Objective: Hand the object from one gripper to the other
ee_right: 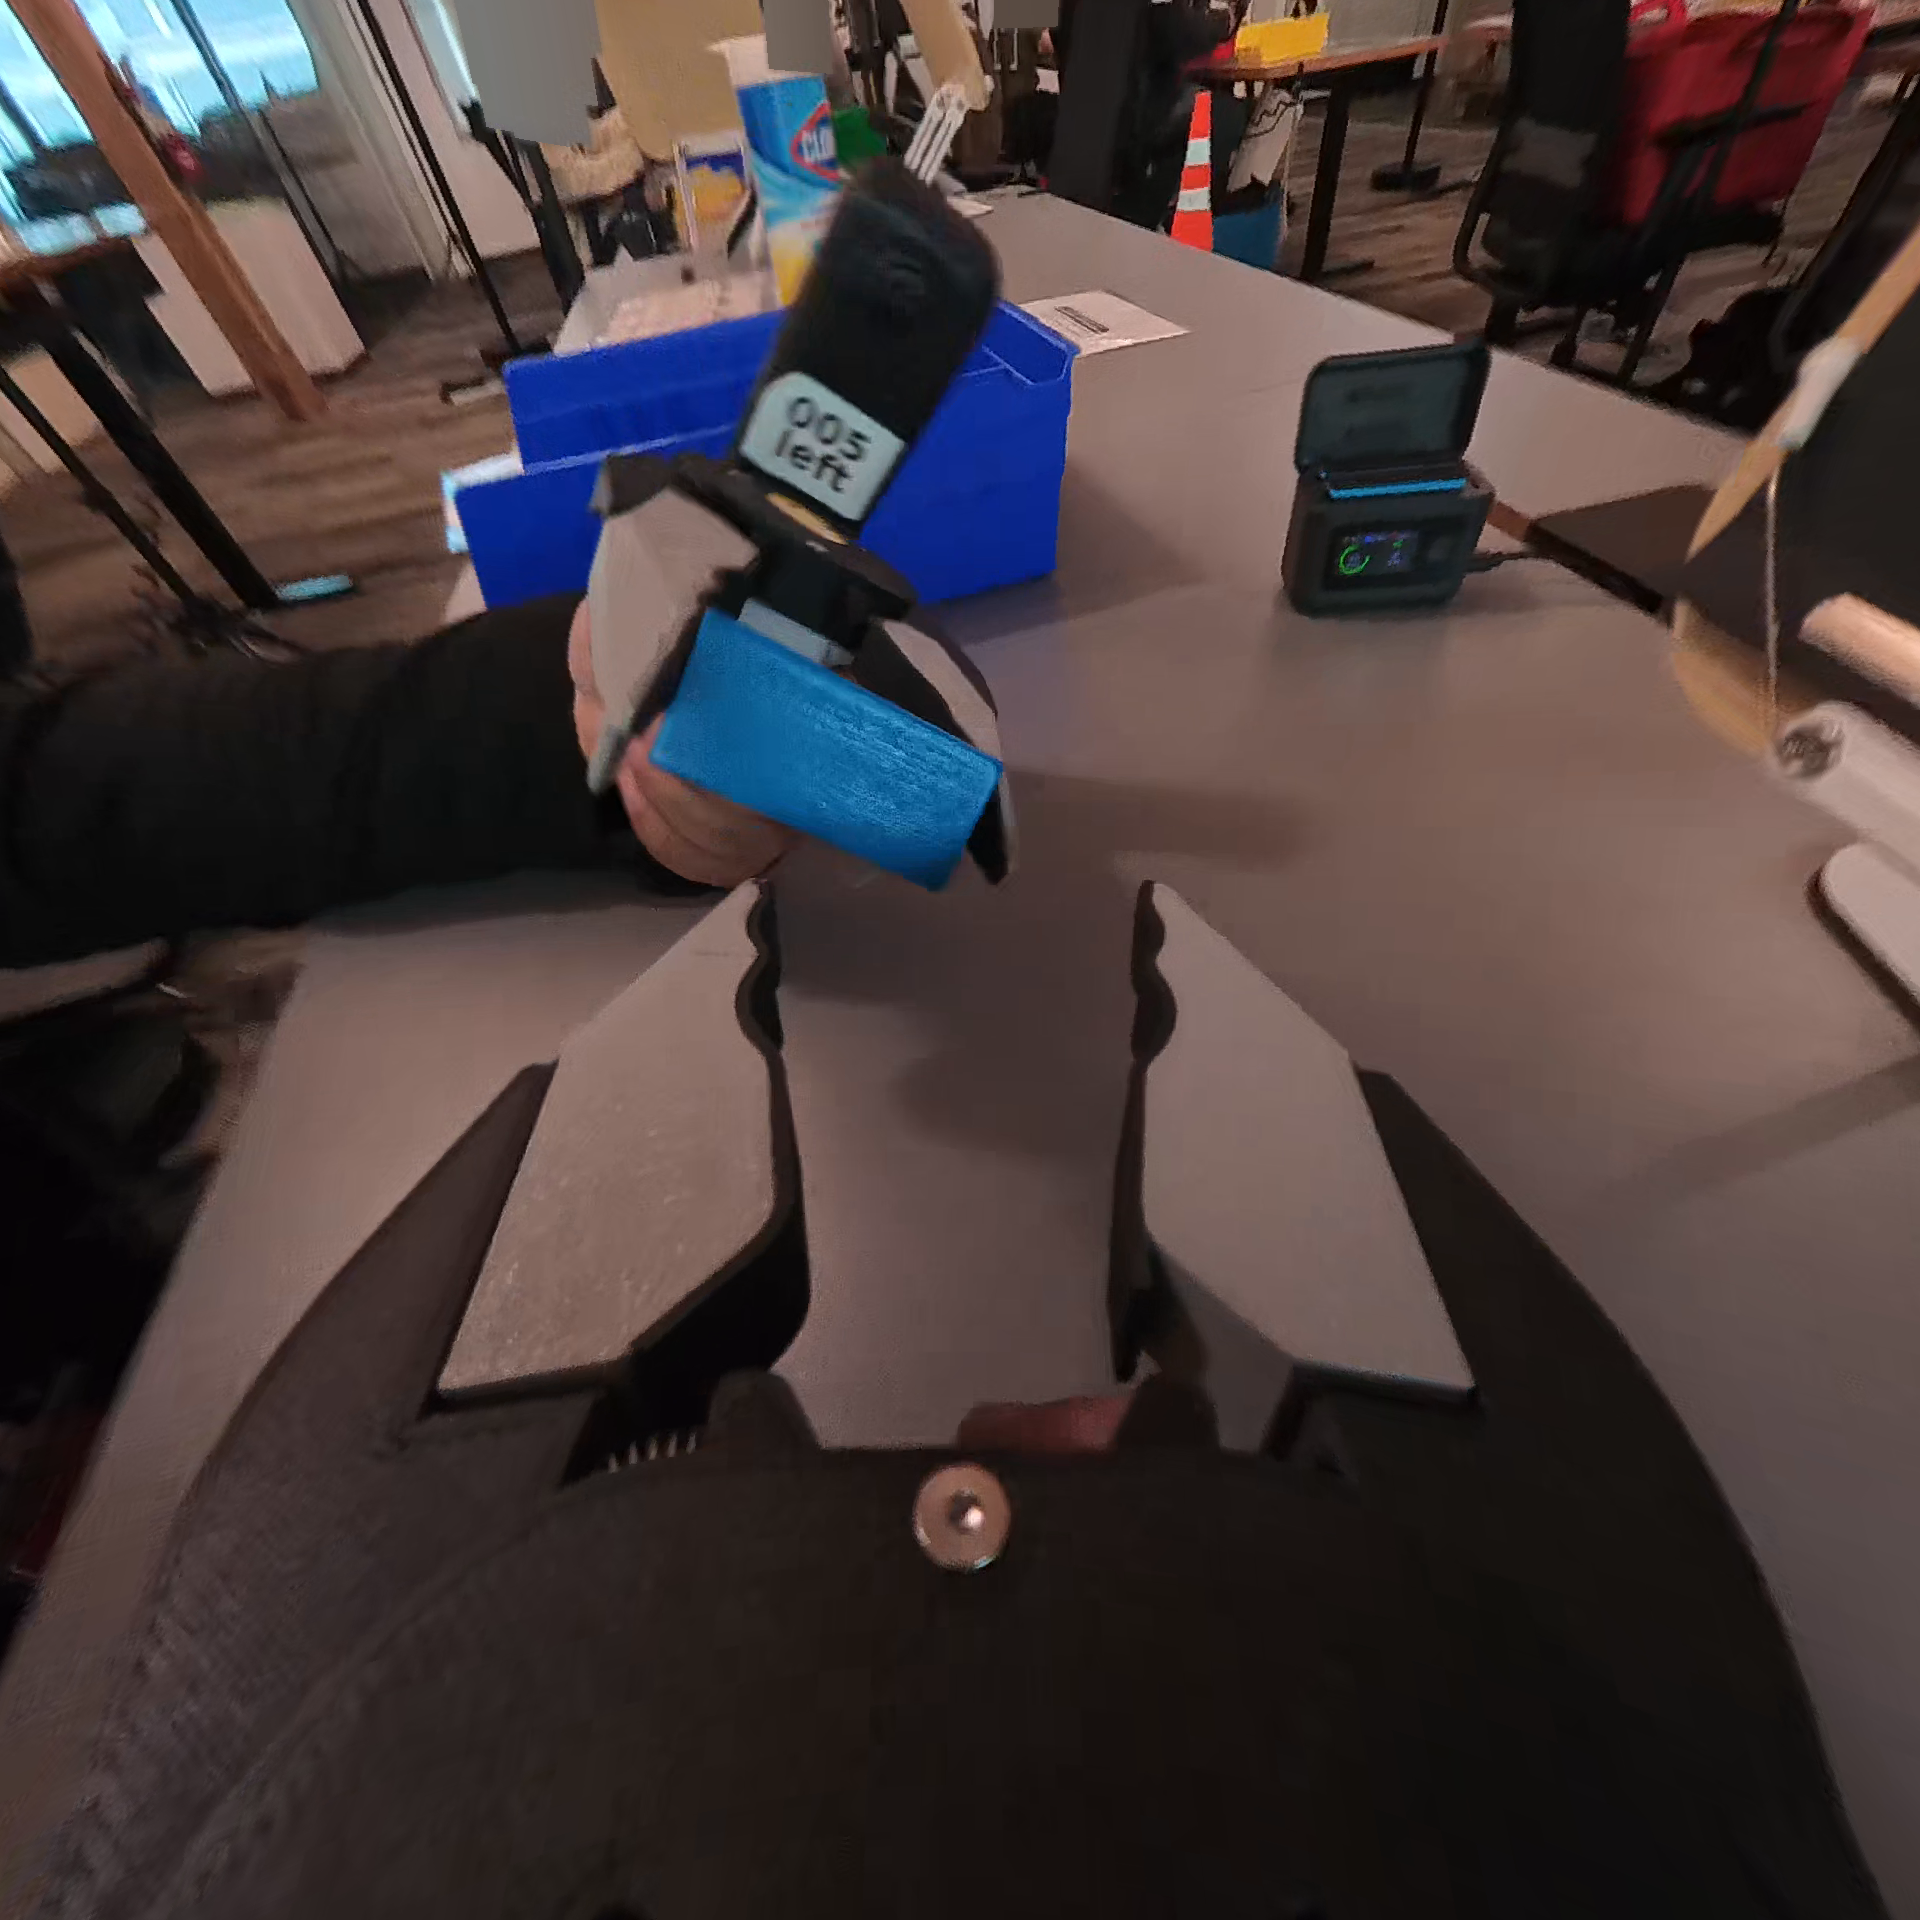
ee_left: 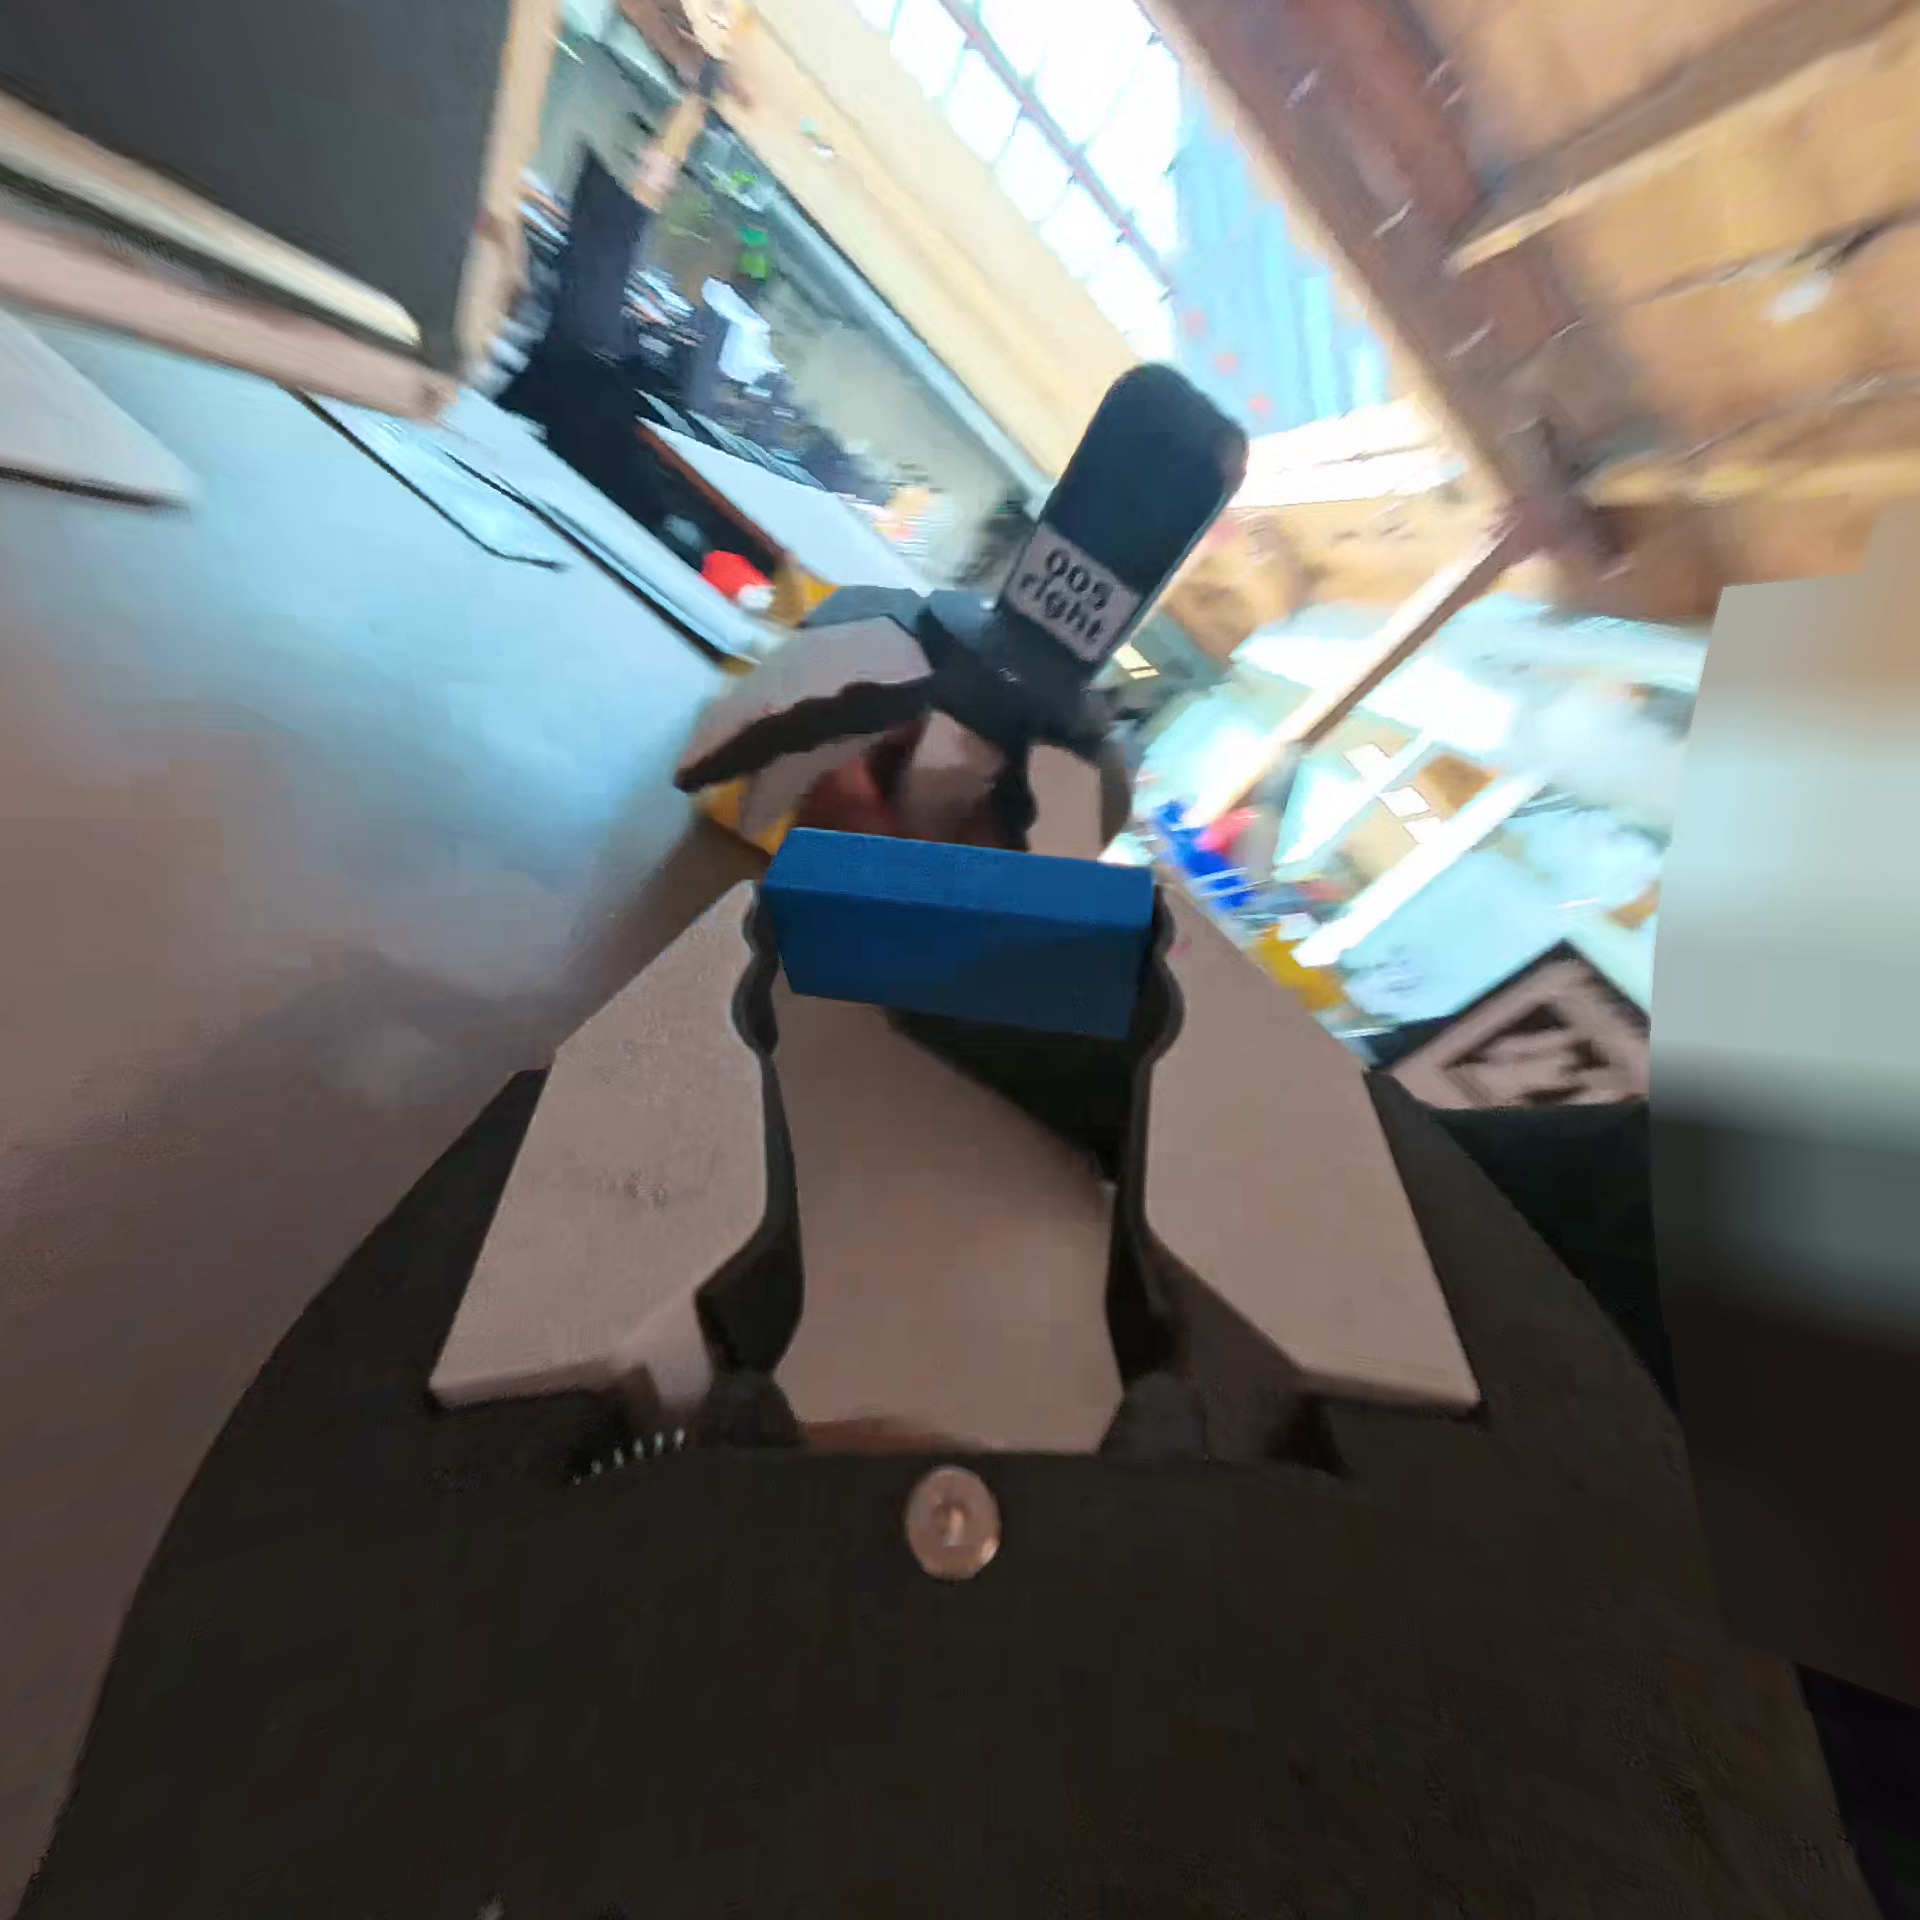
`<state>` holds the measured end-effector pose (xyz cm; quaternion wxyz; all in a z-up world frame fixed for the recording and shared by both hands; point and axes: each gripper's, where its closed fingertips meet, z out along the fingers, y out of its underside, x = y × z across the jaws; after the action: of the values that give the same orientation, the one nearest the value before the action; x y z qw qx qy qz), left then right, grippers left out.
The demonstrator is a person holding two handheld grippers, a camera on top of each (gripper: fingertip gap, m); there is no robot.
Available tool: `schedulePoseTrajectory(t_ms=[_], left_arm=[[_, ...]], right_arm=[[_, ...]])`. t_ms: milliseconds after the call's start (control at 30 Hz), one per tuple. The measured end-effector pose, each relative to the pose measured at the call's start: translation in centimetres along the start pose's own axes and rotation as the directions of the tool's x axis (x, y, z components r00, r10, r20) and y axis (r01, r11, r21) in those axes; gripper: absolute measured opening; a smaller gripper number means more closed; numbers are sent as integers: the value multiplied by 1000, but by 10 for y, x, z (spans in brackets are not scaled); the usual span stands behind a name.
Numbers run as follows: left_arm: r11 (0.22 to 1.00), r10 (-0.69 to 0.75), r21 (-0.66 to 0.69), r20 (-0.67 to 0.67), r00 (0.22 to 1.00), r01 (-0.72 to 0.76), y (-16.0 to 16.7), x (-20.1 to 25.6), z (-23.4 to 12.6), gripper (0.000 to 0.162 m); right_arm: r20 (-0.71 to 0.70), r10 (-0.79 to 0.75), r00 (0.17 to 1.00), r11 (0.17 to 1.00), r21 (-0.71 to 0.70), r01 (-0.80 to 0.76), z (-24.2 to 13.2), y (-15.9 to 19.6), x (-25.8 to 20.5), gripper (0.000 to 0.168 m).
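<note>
A blue rectangular block (ee_left: 956,940) is clamped crosswise between the fingertips of my left gripper (ee_left: 956,914), held up in the air. In the right wrist view the same block (ee_right: 831,764) sits in the left gripper (ee_right: 800,821), with a hand in a black sleeve (ee_right: 675,810) behind it. My right gripper (ee_right: 951,925) is open and empty, its tips just below and in front of the block, not touching it. In the left wrist view the right gripper (ee_left: 914,769) faces me just beyond the block, jaws spread.
The grey table (ee_right: 1403,883) lies under both grippers. On it stand a blue bin (ee_right: 935,488), a dark case with a small lit screen (ee_right: 1382,520) and a sheet of paper (ee_right: 1112,317). A wipes canister (ee_right: 790,177) stands behind the bin.
</note>
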<state>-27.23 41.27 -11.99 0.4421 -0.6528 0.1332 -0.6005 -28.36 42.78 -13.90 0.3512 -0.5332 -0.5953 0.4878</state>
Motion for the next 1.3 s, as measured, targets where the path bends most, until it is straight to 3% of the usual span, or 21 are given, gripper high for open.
schedulePoseTrajectory(t_ms=[67,167,333,533,700,800,867,933,967,1033,1067,1100,1167,1200,1300], left_arm=[[993,-121,-1,-54,991,121,2,0,1,68],[986,-160,-49,-37,986,158,11,-5,5,68],[983,-162,-99,-35,986,157,22,-2,13,68],[983,-172,-72,-90,981,166,17,6,16,69],[997,-77,-24,-71,995,75,6,8,11,75],[992,121,-39,74,990,-118,0,-4,4,73],[960,277,-74,156,948,-269,0,-6,2,83],[885,464,-186,259,847,-428,3,-18,1,76],[805,593,-266,326,736,-531,2,-27,-1,77],[571,815,-390,375,441,-723,-3,-30,-2,87],[447,879,-411,368,305,-794,-4,-23,0,79],[326,923,-440,339,181,-837,-1,-18,1,71],[133,962,-552,273,-27,-823,6,-23,2,72],[80,967,-589,242,-81,-804,10,-27,3,76],[13,972,-593,196,-128,-805,19,-27,9,80]], right_arm=[[-41,-152,988,988,-19,151,2,-2,-7,67],[-109,-356,928,934,-78,349,6,-1,-18,63],[-121,-459,880,885,-144,442,16,8,-24,41],[-124,-436,891,900,-72,430,14,-2,-27,36],[-155,-253,955,966,10,258,3,-15,-10,31],[-127,-54,990,995,78,65,-5,-18,5,30],[-86,67,994,993,106,-58,-9,-17,11,31],[0,185,983,976,116,-184,-11,-15,11,31],[67,251,966,960,115,-257,-11,-15,7,31],[171,352,920,922,105,-373,-11,-15,1,31],[203,391,898,906,85,-414,-11,-12,0,31],[233,425,875,892,58,-449,-11,-9,-3,31],[277,483,830,862,17,-507,-12,-4,-7,31],[298,506,809,848,0,-530,-12,-3,-8,31],[361,560,746,812,-62,-580,-14,1,-17,31]])
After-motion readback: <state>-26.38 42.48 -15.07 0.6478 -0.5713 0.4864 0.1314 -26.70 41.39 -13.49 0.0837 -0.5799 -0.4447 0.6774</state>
